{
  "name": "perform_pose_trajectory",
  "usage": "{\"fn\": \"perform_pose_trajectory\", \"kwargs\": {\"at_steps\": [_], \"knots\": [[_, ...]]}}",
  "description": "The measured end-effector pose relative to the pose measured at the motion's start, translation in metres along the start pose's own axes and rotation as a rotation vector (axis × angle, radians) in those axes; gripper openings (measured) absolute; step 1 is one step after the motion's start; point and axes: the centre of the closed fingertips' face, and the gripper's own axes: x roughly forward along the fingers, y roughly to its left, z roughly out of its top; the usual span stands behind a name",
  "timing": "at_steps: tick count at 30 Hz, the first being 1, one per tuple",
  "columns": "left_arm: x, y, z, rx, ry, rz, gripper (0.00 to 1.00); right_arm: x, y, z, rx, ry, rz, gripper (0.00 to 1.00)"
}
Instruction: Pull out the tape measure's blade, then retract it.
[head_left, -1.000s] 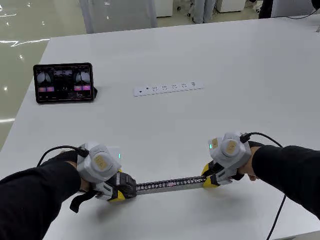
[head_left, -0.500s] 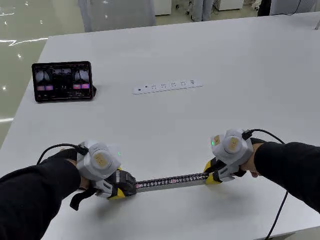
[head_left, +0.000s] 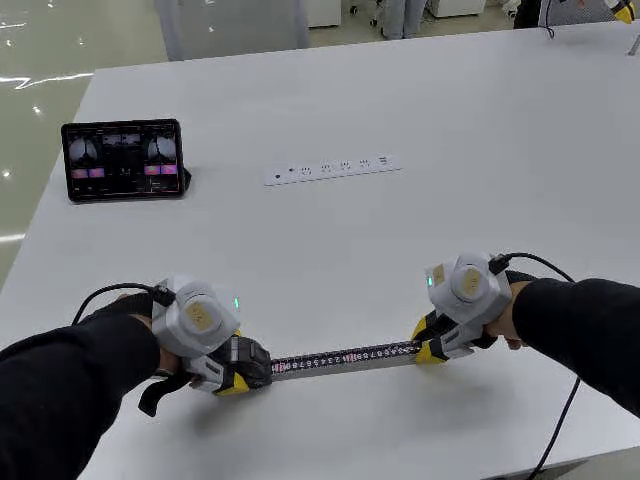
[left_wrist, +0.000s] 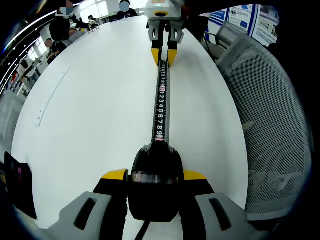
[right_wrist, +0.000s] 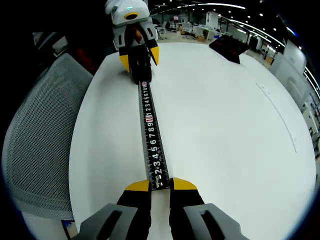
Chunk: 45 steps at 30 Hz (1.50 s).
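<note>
Left gripper (left_wrist: 153, 176) is clamped across the tape measure case (head_left: 252, 362), one jaw on each flank, near the front edge of the table (head_left: 450, 120). Right gripper (right_wrist: 160, 186) has its jaws nearly together and pinches the free end of the blade (right_wrist: 150, 135) at the low numbers. The blade runs straight between the two, low over the table; can't tell if it touches the surface. Numbers face up and I see no twist. My read: the pull-out is underway or about done, with a fair length out, and the retract is not started. To finish it cleanly, pull dead in line with the case mouth, hold both grippers at the same height so the blade doesn't kink at the slot, and hold the case square rather than letting it yaw toward the pull. For the retract, don't release the tip. Walk the right gripper back toward the case and let the spring take up slack at a controlled rate. Main risks are the tip slipping out of the pinch and whipping back, or the case rotating in the left jaws. Further out, well clear of the work, are a power strip (head_left: 332, 168) mid-table and a tablet (head_left: 123, 160) at the far left.
</note>
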Motion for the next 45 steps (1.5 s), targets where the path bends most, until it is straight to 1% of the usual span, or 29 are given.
{"fn": "perform_pose_trajectory", "kwargs": {"at_steps": [22, 45], "knots": [[0.0, 0.0, 0.0, 0.0, 0.0, 0.003, 0.35, -0.006, -0.001, -0.011, 0.009, 0.012, -0.008, 0.09], [0.0, 0.0, 0.0, 0.0, 0.001, 0.004, 0.35, -0.01, -0.002, -0.018, 0.018, 0.019, -0.011, 0.09]]}}
